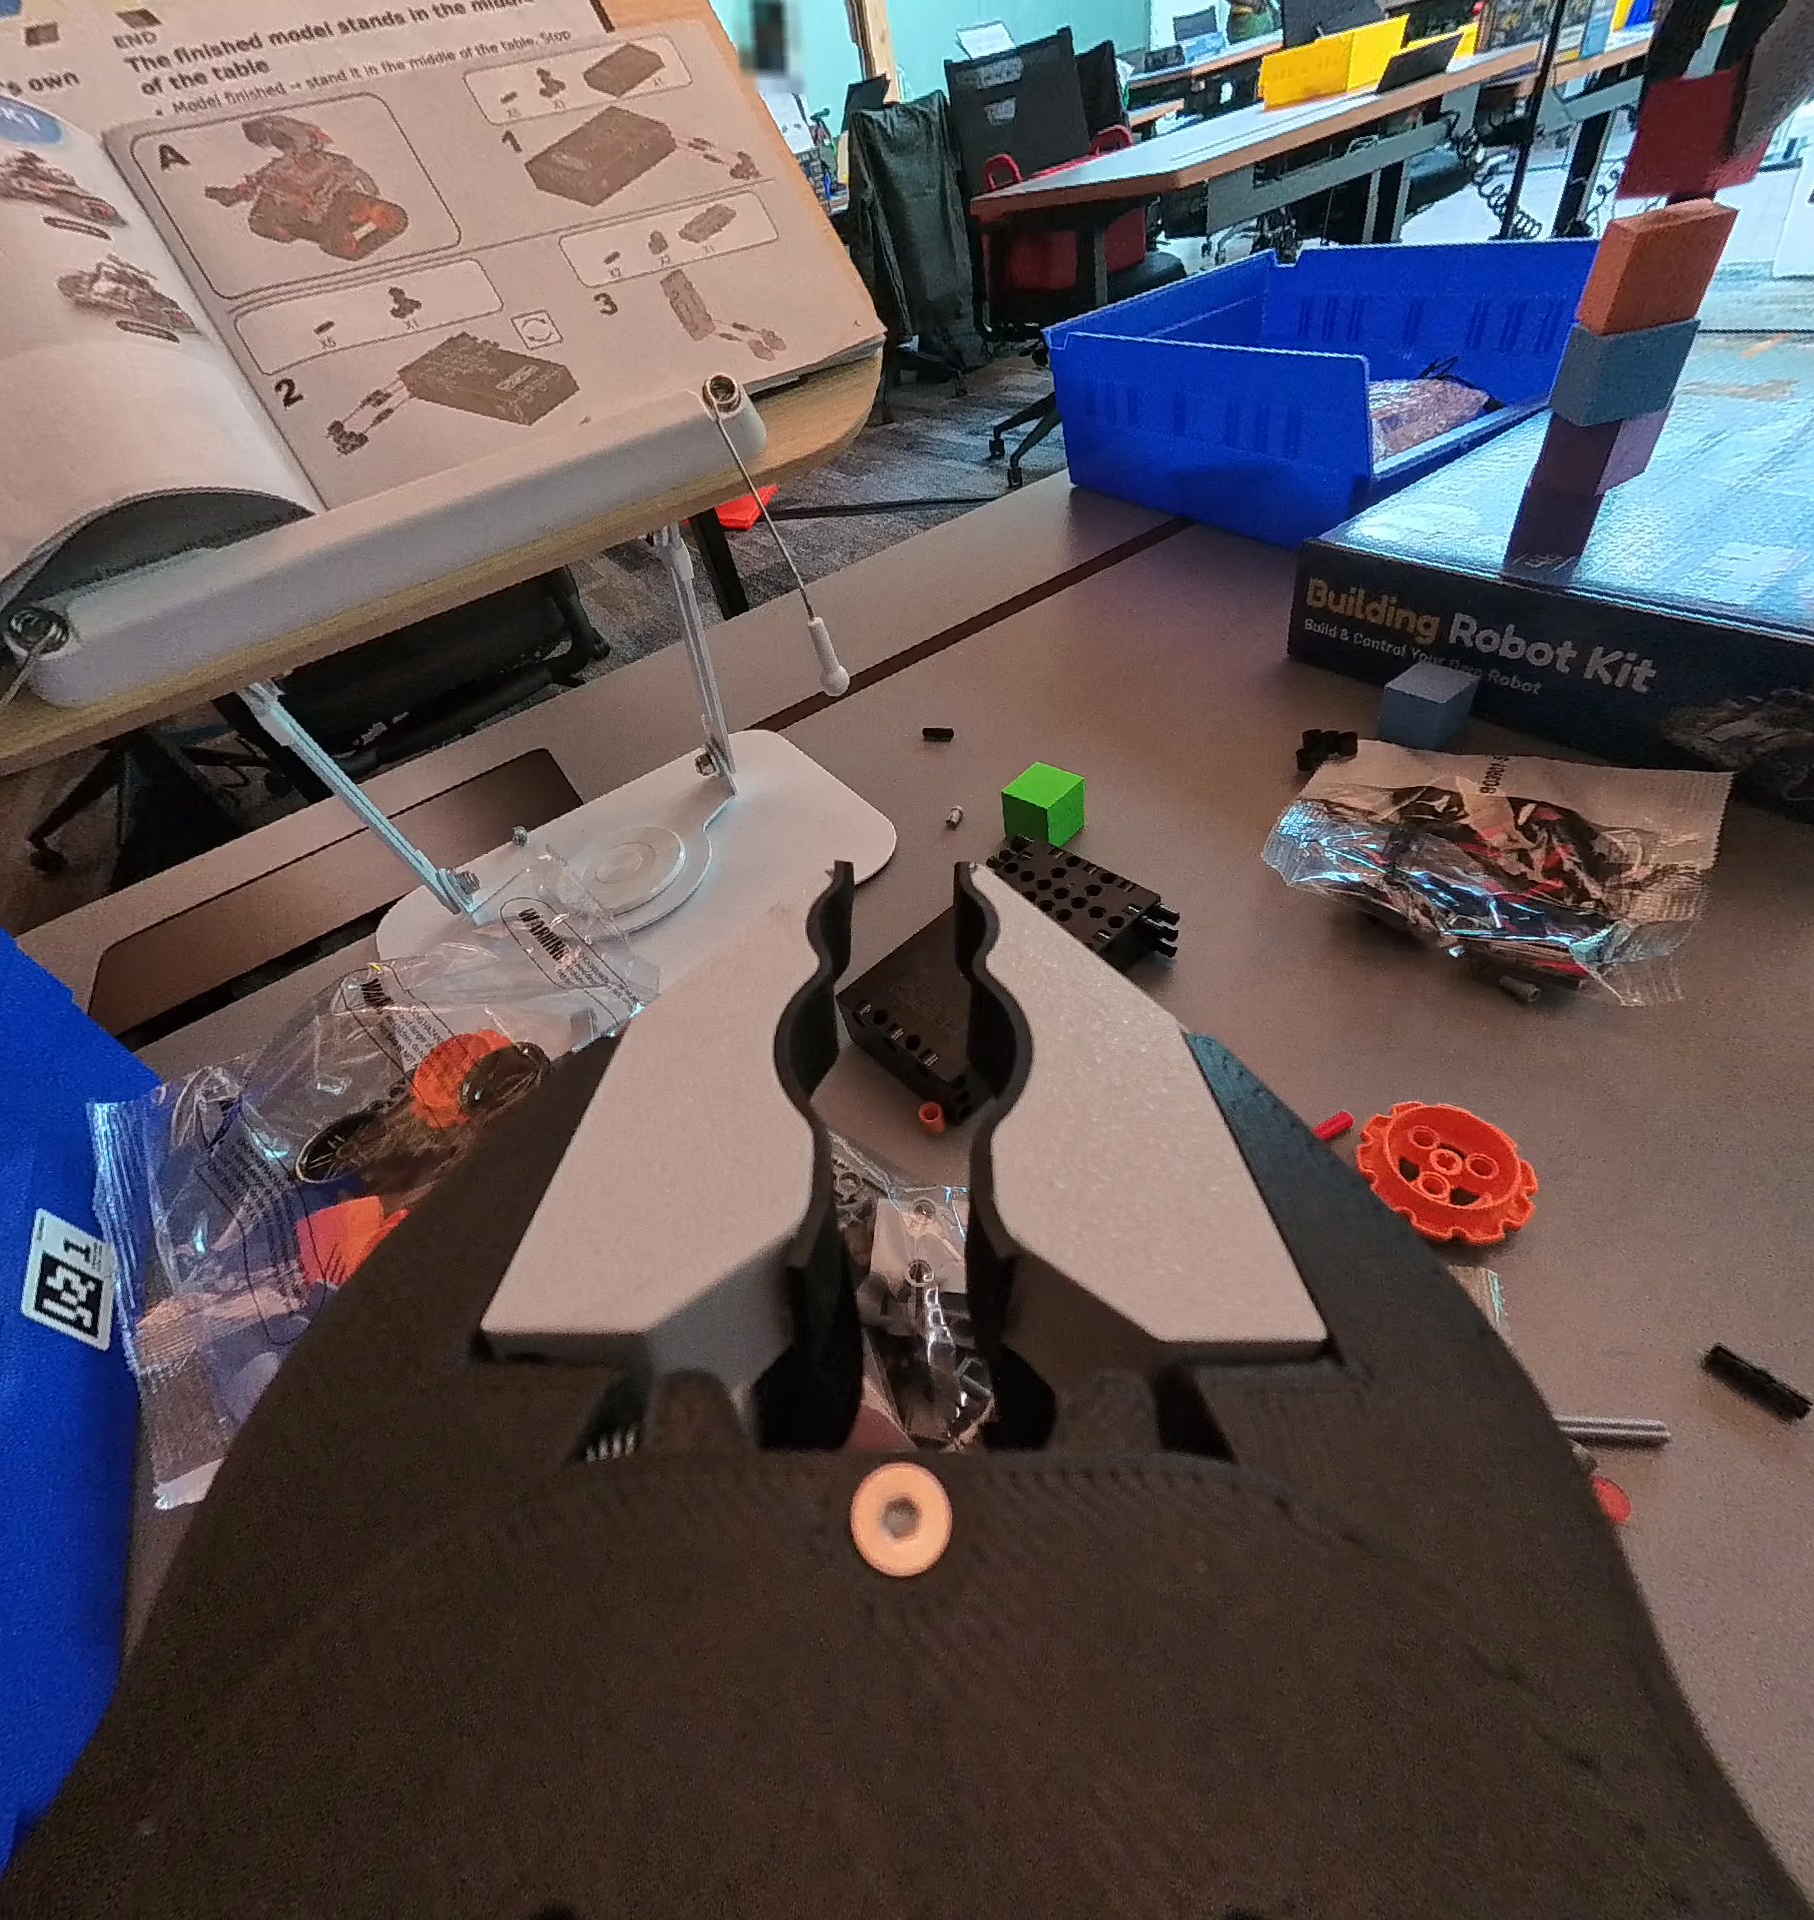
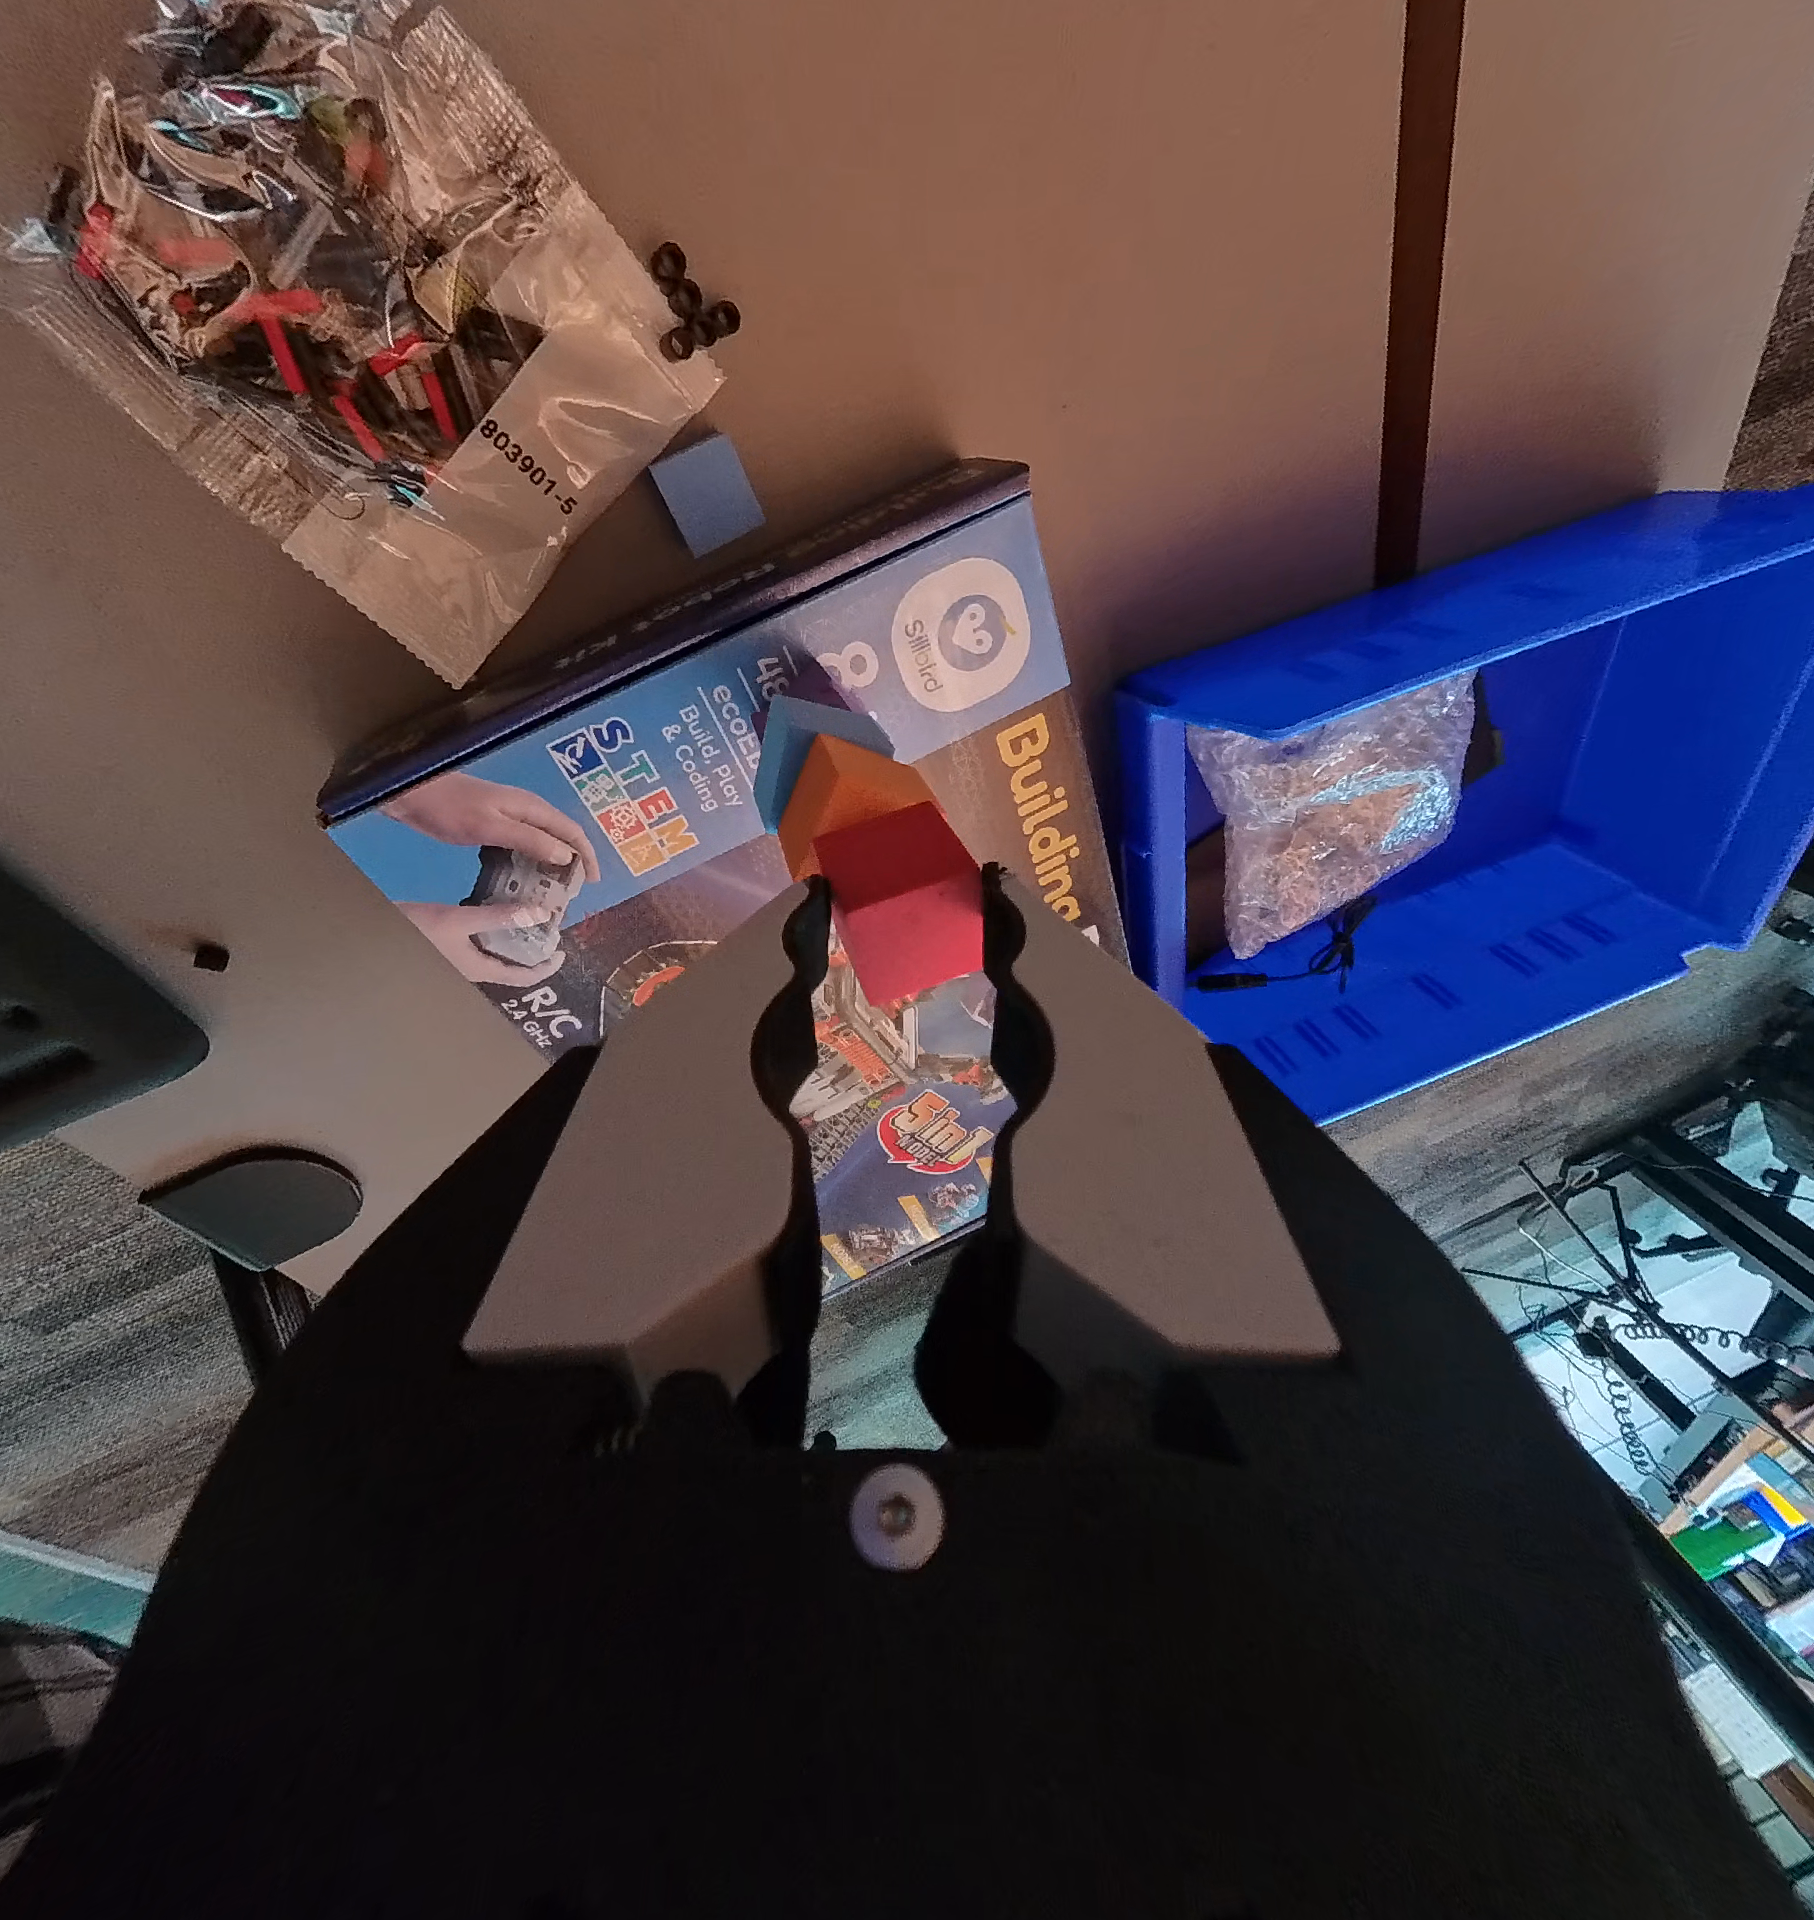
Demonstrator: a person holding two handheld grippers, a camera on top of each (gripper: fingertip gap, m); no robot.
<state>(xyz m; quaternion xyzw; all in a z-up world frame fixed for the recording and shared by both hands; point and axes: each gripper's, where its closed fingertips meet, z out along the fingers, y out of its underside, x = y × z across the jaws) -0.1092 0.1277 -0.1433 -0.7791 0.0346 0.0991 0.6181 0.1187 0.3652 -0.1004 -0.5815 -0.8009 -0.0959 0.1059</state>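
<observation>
The right gripper (image 2: 903,914) is hanging above the kit box (image 2: 674,831), its fingers set on either side of the red cube (image 2: 908,914) that is topping a stack of blocks. Below the red cube are sitting an orange block (image 2: 841,790), a light blue block (image 2: 794,753) and purple ones (image 1: 1578,468). The jaws are standing only as far apart as the cube is wide, and the tips are seeming to touch its sides, though whether they are truly pinching it cannot be told for certain.

With a tower this tall and slightly skewed, the hold is best kept square and centred, any motion straight up or down, with no sideways push.

The left gripper (image 1: 903,883) is hovering partly open and empty over a black perforated brick (image 1: 996,956) near the middle of the bench (image 1: 1142,644), with a green cube (image 1: 1043,802) just beyond, an orange gear (image 1: 1443,1172) lying to the right, and the blue bin (image 1: 1204,416) at the far edge.
</observation>
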